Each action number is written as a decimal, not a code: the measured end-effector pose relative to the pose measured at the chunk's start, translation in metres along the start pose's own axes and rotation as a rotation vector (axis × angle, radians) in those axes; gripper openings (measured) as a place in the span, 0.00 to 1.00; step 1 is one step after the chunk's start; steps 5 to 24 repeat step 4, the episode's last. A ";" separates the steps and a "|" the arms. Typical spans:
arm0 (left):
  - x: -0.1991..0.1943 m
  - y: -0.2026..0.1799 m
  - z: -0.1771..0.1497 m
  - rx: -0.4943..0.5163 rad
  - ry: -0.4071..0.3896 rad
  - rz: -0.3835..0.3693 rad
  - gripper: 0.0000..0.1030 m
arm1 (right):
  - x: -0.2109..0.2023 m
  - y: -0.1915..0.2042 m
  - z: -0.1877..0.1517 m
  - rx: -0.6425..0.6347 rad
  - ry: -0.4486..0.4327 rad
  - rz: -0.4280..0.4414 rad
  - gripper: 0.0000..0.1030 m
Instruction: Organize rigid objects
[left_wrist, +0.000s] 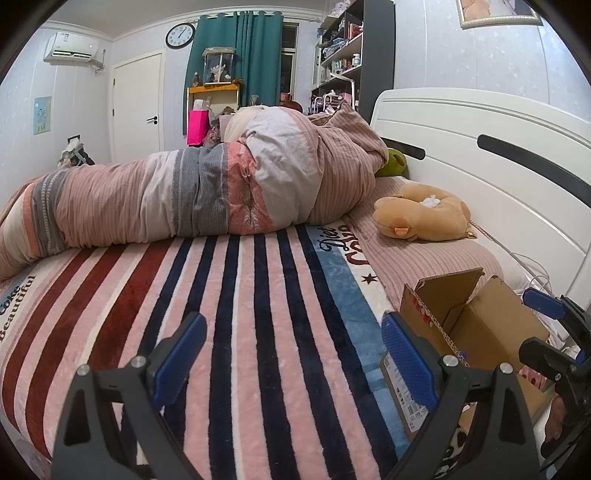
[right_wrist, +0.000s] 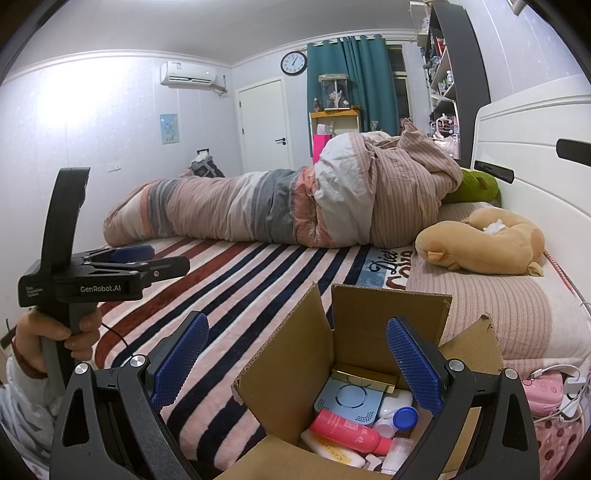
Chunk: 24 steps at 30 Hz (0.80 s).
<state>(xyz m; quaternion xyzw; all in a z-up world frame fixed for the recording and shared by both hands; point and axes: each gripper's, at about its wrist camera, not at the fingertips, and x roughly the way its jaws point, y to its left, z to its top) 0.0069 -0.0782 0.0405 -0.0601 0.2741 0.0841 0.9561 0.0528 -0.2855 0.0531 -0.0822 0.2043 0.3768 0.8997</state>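
An open cardboard box (right_wrist: 369, 317) sits on the striped blanket at the bed's near right. Inside lie a pink bottle (right_wrist: 347, 432), a blue-grey flat device (right_wrist: 349, 400), a white container with a blue cap (right_wrist: 404, 417) and a yellow tube (right_wrist: 332, 452). My right gripper (right_wrist: 297, 365) hangs open over the box with nothing between its pads. My left gripper (left_wrist: 291, 354) is open and empty above the blanket, left of the box (left_wrist: 476, 325). A hand (right_wrist: 55, 332) holds the left gripper (right_wrist: 162, 258) at the left of the right wrist view.
A rolled pink and grey quilt (left_wrist: 203, 195) lies across the bed's far side. A tan plush toy (right_wrist: 480, 243) rests by the white headboard (left_wrist: 480, 147). A pink case with cables (right_wrist: 546, 391) sits right of the box. The striped blanket (left_wrist: 221, 295) spreads in front.
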 end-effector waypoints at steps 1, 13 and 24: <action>0.000 0.000 0.000 0.000 0.000 0.000 0.92 | 0.000 0.000 0.000 0.000 0.001 0.000 0.94; 0.000 0.000 0.000 0.001 0.001 0.001 0.92 | -0.001 -0.001 0.001 0.001 0.000 0.001 0.94; 0.000 0.000 0.000 0.001 0.001 0.001 0.92 | -0.001 -0.001 0.001 0.001 0.000 0.001 0.94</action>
